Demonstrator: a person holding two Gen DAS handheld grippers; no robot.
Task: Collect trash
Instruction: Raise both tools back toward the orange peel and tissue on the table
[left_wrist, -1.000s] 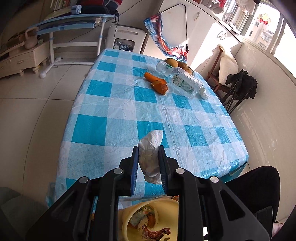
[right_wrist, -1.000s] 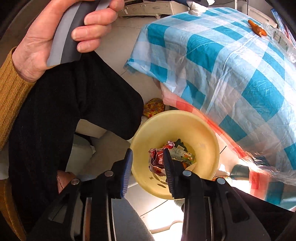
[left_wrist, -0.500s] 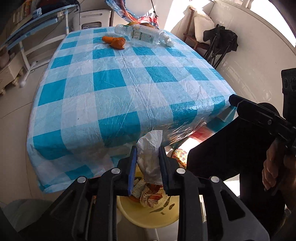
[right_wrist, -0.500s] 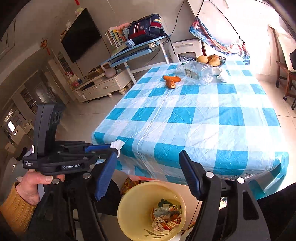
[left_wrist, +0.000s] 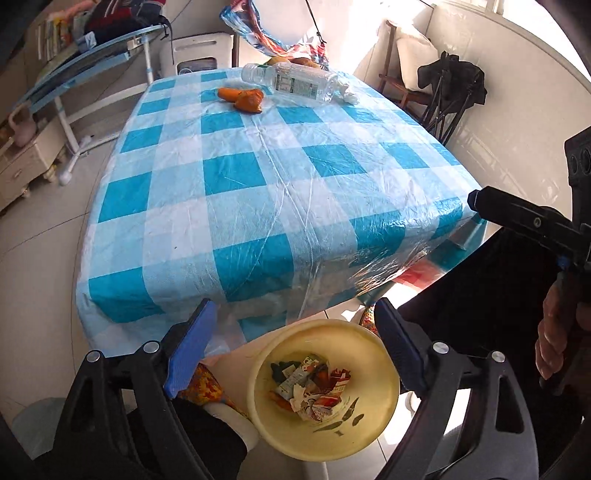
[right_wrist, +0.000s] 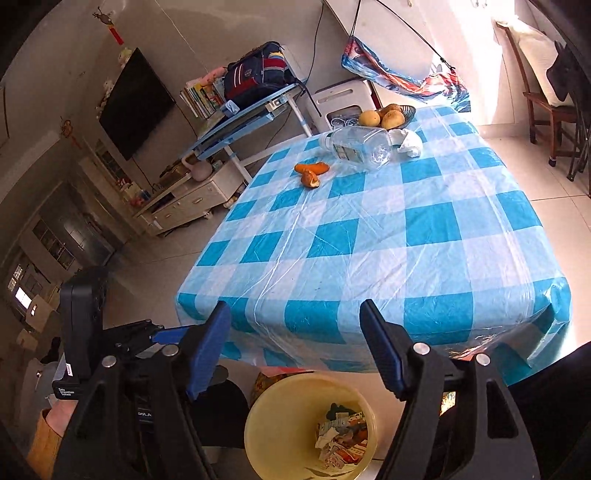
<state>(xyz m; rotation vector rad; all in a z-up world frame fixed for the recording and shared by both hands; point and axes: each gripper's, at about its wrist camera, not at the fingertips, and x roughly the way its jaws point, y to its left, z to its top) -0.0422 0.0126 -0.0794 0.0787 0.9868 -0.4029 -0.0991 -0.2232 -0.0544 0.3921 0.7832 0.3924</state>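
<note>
What is left to collect lies at the far end of the desk (right_wrist: 436, 236), well apart from both grippers: a clear plastic bottle (right_wrist: 360, 147) on its side, a crumpled white tissue (right_wrist: 408, 144) touching its base end, and two orange peel-like scraps (right_wrist: 311, 172) just beside it toward the near side. The bottle looks empty and light, with thin walls that would dent under a hard squeeze and a smooth skin that could slip or roll, so the narrower neck or the middle of the labelled body, taken across its width, seems the safest hold. The tissue is soft and nearly weightless and can be pinched anywhere on its bulk. The orange scraps (left_wrist: 245, 98) look limp and possibly moist, best nipped at a raised edge. A bowl of round fruit (right_wrist: 386, 116) behind them is probably not trash. The yellow bin (left_wrist: 384, 417) stands on the floor below the near edge of the desk, already holding crumpled wrappers (left_wrist: 310, 387) and paper. The left gripper (left_wrist: 293, 354) hangs above the bin, its jaws spread wide with nothing between them and touching nothing. The right gripper (right_wrist: 295, 339) is likewise held above the bin and the near desk edge, jaws wide apart and empty. The plastic sheet over the checked cloth looks slick, so items may slide when nudged.
</note>
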